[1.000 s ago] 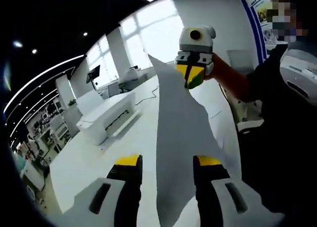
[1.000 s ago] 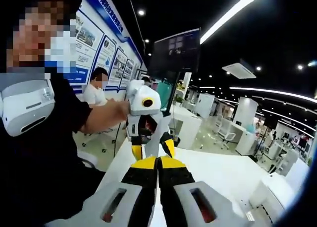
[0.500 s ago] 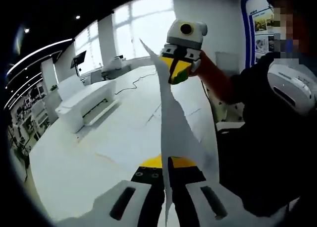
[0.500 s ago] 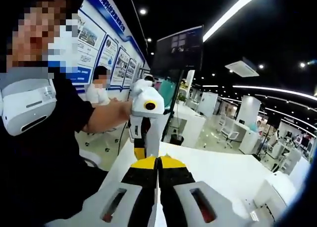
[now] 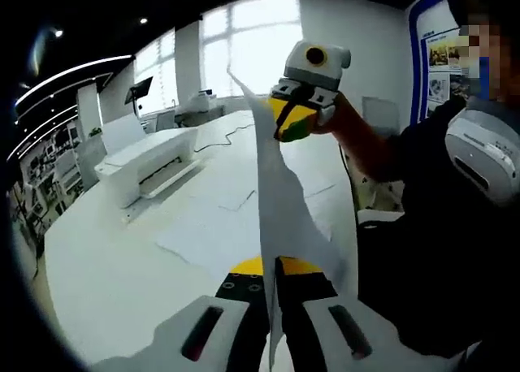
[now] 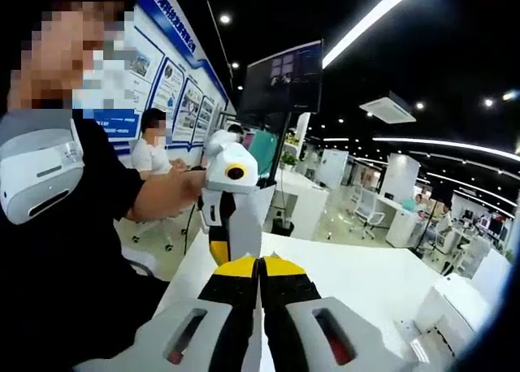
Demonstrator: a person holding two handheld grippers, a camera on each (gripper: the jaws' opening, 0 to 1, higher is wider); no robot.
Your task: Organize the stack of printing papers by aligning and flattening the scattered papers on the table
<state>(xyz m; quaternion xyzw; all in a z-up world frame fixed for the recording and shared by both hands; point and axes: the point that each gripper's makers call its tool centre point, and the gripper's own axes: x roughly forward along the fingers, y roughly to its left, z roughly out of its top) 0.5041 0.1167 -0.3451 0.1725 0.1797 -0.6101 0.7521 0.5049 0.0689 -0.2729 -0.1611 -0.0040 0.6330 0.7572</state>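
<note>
While a white printer [image 5: 146,165] is seen at the left on the tabletop [image 5: 106,258], loose sheets [image 5: 215,226] lie flat beside it. One paper sheet [image 5: 276,201] is held upright above them, pinched between the closed jaws of the left hand-held gripper [image 5: 268,268] and, at its top edge, the right hand-held gripper [image 5: 296,116], likewise clamped.

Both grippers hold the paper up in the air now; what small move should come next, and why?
Probably lower the sheet toward the loose papers on the table. The left gripper and right gripper each pinch one end, so it hangs edge-on above them and cannot be aligned until it lies flat.
</note>
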